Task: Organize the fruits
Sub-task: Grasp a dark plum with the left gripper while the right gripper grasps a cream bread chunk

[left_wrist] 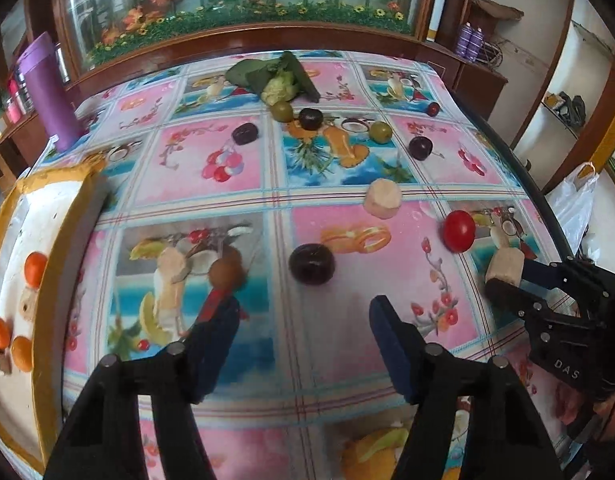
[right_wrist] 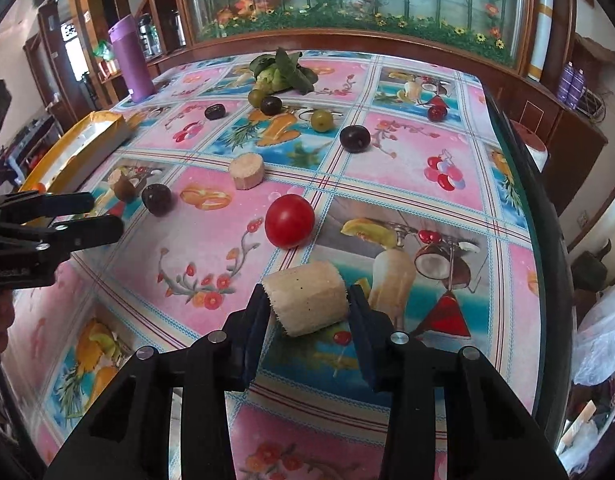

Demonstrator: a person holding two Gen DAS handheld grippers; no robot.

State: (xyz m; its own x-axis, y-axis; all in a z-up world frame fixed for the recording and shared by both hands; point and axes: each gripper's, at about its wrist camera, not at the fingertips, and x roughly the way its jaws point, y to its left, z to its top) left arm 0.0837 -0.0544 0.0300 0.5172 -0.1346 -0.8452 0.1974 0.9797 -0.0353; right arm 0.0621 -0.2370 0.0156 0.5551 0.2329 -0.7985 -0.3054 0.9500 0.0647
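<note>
The right gripper [right_wrist: 307,312] holds a pale fruit chunk [right_wrist: 307,304] between its pads. The left gripper [left_wrist: 303,316] is half open and empty, near a dark plum [left_wrist: 311,264] on the table [left_wrist: 247,208].

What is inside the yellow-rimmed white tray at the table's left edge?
In the left wrist view the tray holds three small orange fruits and two pale pieces. Its near wall and the picture's edge hide the rest of the floor, so more may lie there.
</note>
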